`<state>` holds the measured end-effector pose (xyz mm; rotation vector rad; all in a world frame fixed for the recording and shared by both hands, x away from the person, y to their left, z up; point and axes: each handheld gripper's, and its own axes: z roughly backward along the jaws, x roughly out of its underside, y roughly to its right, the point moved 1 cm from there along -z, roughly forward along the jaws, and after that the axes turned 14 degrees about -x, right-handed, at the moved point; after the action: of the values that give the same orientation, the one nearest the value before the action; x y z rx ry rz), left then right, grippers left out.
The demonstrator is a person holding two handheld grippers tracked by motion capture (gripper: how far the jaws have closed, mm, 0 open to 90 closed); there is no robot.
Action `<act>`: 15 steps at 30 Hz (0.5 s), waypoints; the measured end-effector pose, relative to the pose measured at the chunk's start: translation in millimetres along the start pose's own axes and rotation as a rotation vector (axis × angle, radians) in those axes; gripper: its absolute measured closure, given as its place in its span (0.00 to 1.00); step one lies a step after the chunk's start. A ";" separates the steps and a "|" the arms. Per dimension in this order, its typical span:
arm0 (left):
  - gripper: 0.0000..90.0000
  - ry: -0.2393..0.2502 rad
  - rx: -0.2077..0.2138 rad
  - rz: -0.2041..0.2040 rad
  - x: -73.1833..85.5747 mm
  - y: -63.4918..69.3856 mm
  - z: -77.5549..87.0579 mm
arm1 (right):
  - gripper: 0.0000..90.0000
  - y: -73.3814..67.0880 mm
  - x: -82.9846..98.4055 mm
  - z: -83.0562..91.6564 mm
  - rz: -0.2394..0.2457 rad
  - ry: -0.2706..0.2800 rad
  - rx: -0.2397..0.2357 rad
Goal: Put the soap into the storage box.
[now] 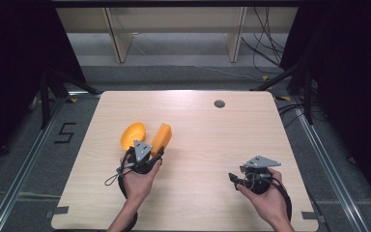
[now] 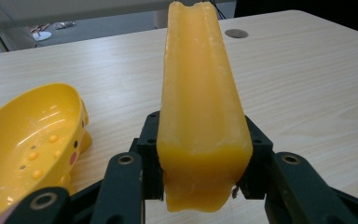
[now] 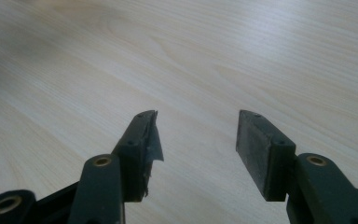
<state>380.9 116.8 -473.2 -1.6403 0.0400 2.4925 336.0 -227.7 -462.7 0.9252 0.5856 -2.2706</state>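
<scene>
On the wooden table there are two yellow-orange things, both left of centre: one yellow dish and one long orange block, side by side with the dish to the left. One small dark round disc sits in the tabletop near the far edge. Two hands come in from the near edge, each holding one gripper.

The left hand reaches forward, its forearm angled slightly to the right, and points the left gripper away from the person at the near end of the block. In the left gripper view its jaws are clamped on either side of the block's near end, and the block runs away from the camera toward the far edge. The dish lies just left of it, hollow side up, with small raised dots inside.

The right hand rests near the near right corner, well apart from both objects, its right gripper pointing left. In the right gripper view its jaws stand spread wide with nothing between them, above bare wood.
</scene>
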 end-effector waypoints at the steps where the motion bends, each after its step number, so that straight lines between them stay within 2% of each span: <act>1: 0.67 0.006 -0.007 0.008 -0.2 0.1 0.5 | 0.54 0.2 0.1 -0.4 0.000 -0.002 -0.005; 7: 0.67 0.020 -0.044 0.008 -3.1 -1.9 5.8 | 0.54 0.0 0.0 0.0 0.001 0.001 0.000; 9: 0.67 0.022 -0.045 0.012 -3.7 -2.9 6.1 | 0.54 -0.3 0.0 0.0 -0.002 0.001 -0.001; 15: 0.67 0.029 -0.082 0.035 -8.1 -10.2 6.8 | 0.54 -0.1 -0.1 0.1 0.000 0.002 0.000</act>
<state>379.3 126.7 -462.4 -1.7222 -0.0299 2.5277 335.8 -227.6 -462.6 0.9278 0.5862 -2.2698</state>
